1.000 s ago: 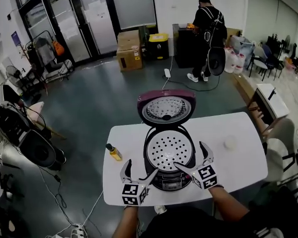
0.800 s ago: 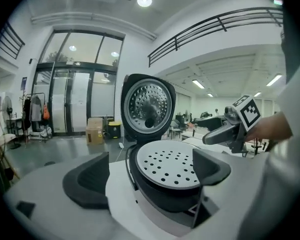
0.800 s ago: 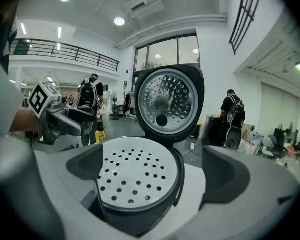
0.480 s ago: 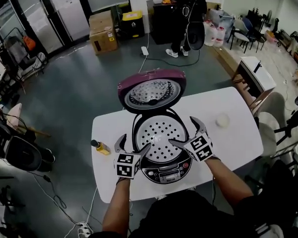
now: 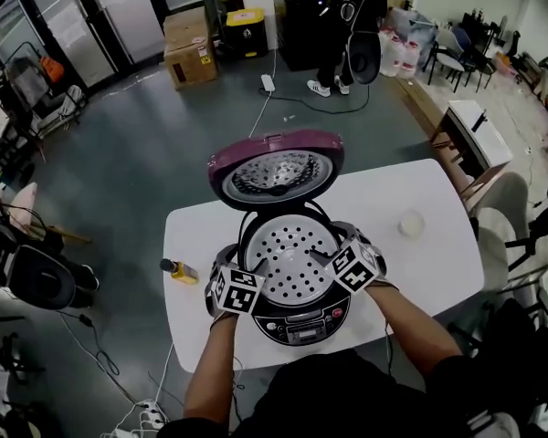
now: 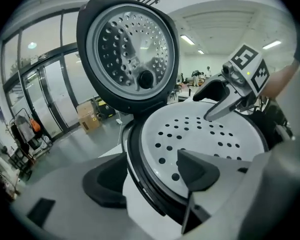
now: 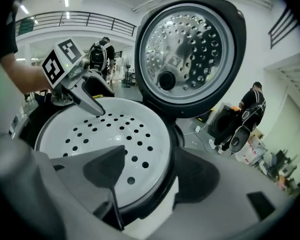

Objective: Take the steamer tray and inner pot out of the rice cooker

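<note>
Steamer tray (image 5: pixel 290 261), round, perforated, rim straddled by left gripper (image 6: pixel 151 171) and right gripper (image 7: pixel 152 174), jaws just closing, unclamped.

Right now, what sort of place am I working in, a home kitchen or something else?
Probably a lab or workshop hall, not a kitchen: stacked cardboard boxes near glass doors, a power strip lying on bare grey floor, and the rice cooker sitting on a plain white table.
</note>
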